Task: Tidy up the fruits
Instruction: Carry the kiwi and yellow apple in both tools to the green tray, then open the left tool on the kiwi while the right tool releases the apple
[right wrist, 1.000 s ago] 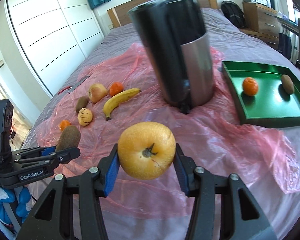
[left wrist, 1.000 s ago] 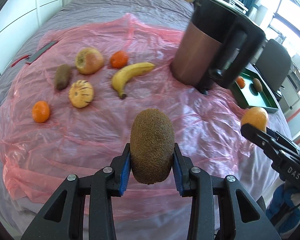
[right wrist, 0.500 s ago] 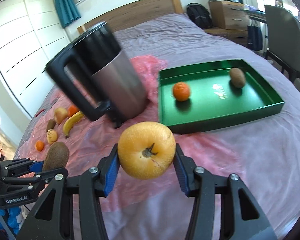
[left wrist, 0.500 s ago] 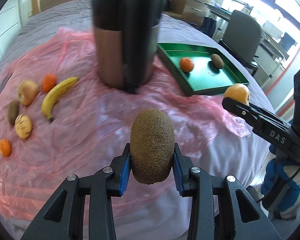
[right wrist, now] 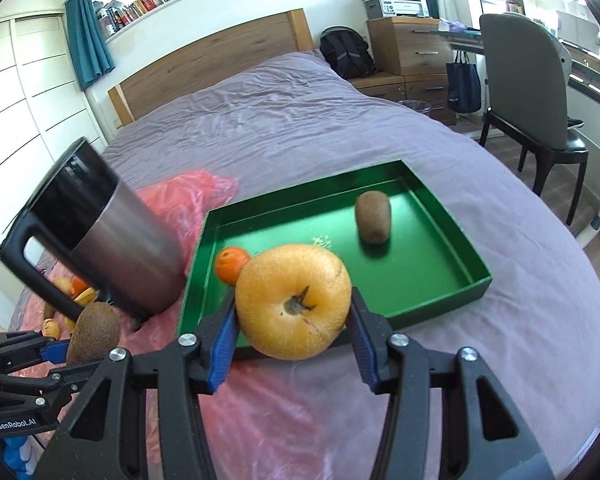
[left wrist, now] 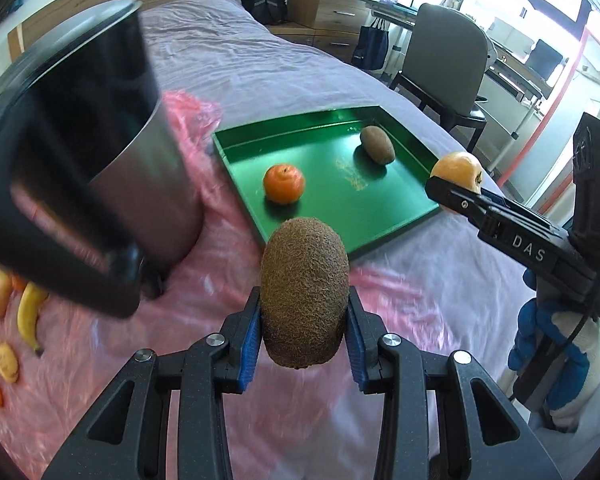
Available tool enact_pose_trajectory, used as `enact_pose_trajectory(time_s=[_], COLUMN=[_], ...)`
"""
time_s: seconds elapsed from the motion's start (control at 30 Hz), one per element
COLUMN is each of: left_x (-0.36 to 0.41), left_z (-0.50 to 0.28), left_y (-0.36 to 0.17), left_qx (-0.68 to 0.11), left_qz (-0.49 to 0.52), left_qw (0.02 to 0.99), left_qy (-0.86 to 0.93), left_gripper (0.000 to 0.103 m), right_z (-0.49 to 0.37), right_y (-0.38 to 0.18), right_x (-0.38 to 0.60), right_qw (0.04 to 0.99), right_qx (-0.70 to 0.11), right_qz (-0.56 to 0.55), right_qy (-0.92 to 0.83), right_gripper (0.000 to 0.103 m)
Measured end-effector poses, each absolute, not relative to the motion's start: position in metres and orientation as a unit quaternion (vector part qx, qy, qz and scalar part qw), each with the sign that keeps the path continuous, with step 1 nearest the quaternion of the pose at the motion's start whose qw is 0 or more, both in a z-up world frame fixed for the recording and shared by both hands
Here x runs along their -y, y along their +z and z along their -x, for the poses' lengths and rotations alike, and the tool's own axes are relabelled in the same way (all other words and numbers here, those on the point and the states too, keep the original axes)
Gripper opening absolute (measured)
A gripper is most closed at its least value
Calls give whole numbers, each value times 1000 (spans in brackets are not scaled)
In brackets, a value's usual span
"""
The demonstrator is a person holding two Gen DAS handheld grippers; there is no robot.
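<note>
The left gripper (left wrist: 303, 334) is clamped tight on a kiwi (left wrist: 304, 292), its blue pads (left wrist: 249, 343) pressing both sides. The right gripper (right wrist: 292, 328) is closed around a yellow apple (right wrist: 294, 300), stem end facing back. Both fruits hang above the pink sheet (left wrist: 220, 272), just short of the green tray (right wrist: 420, 280). In the tray lie 1 mandarin (left wrist: 284, 183) and 1 more kiwi (left wrist: 377, 145), well apart. A steel kettle (right wrist: 112, 248) stands left of the tray, with other fruit (left wrist: 30, 316) beyond it on the sheet.
</note>
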State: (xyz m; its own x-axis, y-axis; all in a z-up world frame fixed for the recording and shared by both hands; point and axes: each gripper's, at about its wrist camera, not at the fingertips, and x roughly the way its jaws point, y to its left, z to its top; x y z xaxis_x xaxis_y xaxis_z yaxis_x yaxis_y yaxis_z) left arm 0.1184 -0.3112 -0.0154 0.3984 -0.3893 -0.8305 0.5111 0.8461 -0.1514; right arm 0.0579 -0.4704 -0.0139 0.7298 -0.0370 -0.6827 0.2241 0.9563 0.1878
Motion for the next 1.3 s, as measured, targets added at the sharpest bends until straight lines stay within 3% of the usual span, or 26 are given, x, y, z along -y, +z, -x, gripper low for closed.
enact_pose_trajectory(time_s=[0.63, 0.97, 1.3], left_x=[403, 411, 407], left_z=[-266, -286, -284], left_y=[-65, -96, -94], left_qx=[-493, -520, -526], left_qz=[-81, -86, -82], left_qw=[840, 828, 825], left_qy=[-213, -192, -190], left_gripper=[33, 33, 35], right_z=[-123, -130, -132], right_y=[-73, -94, -93], right_x=[553, 561, 557], right_qw=[905, 899, 893], right_qx=[-393, -410, -423], right_qz=[-105, -95, -87], right_qy=[-121, -119, -126], right_gripper=[43, 43, 45])
